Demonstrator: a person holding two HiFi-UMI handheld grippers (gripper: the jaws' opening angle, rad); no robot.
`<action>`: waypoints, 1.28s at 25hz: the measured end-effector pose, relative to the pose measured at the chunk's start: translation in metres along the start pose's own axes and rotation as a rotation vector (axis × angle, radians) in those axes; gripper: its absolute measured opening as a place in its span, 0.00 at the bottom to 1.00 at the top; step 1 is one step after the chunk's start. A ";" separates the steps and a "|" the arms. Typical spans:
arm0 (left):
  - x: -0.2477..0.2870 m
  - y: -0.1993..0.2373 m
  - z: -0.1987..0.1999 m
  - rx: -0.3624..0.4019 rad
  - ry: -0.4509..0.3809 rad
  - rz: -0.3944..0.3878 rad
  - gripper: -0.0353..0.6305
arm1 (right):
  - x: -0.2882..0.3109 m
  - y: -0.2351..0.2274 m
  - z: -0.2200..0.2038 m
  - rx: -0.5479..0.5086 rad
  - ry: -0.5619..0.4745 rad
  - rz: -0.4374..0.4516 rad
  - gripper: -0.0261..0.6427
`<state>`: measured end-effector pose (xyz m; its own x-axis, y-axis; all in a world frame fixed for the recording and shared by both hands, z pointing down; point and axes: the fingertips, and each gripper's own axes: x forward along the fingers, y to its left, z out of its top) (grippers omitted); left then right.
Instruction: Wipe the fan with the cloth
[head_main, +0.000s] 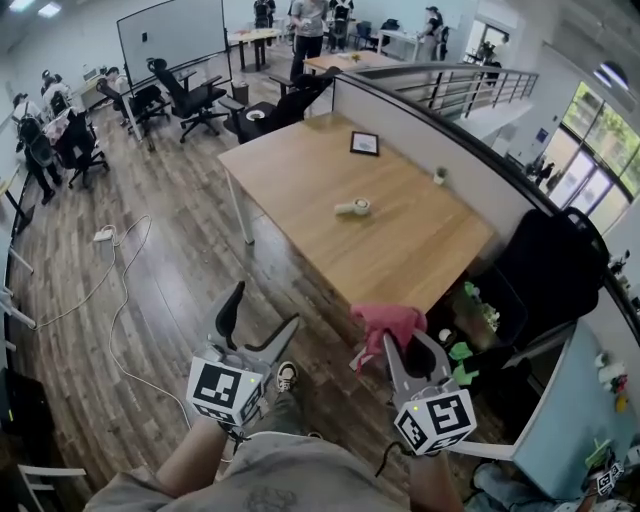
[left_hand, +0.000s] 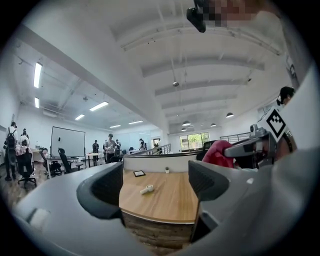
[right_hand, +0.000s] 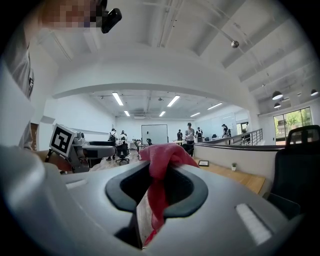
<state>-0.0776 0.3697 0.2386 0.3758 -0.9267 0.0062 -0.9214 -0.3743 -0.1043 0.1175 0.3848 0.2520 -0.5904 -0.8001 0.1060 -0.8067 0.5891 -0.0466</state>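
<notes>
We judge the wiping has not begun. We stand short of the rectangular pale wooden desk (head_main: 300, 180), and neither tool has reached it.

The small white handheld fan (head_main: 352, 208) lies on its side near the middle of the desk, untouched and well apart from both grippers. Our right gripper (right_hand: 157, 187) has its fingers pressed together on the crumpled pinkish-red fabric cloth (right_hand: 161, 156). The cloth bunches above the fingertips and hangs down between them. Our left gripper (left_hand: 156, 184) has its fingers spread wide with nothing between them. Through the gap we see only the desk and the fan beyond.

So the cloth is in hand, which is the one step done. Closing in on the desk, steadying the fan and rubbing the cloth over it are all left to do. The empty left gripper looks free for the steadying.

By our count there are one fan, one cloth, two grippers and one desk ahead of us. Farther back on the desk sit one small dark picture frame (head_main: 364, 143) and one tiny potted plant (head_main: 439, 176).
</notes>
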 end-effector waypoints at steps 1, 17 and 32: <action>0.009 0.006 -0.003 -0.001 0.004 -0.004 0.65 | 0.010 -0.004 -0.001 0.001 0.005 -0.005 0.16; 0.166 0.126 -0.030 0.038 0.087 -0.118 0.69 | 0.185 -0.065 0.012 -0.020 0.106 -0.131 0.16; 0.295 0.177 -0.080 0.065 0.182 -0.301 0.68 | 0.297 -0.132 -0.006 0.009 0.179 -0.266 0.16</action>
<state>-0.1374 0.0276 0.3017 0.6000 -0.7684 0.2226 -0.7618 -0.6338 -0.1340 0.0490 0.0703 0.2958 -0.3455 -0.8928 0.2891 -0.9329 0.3602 -0.0023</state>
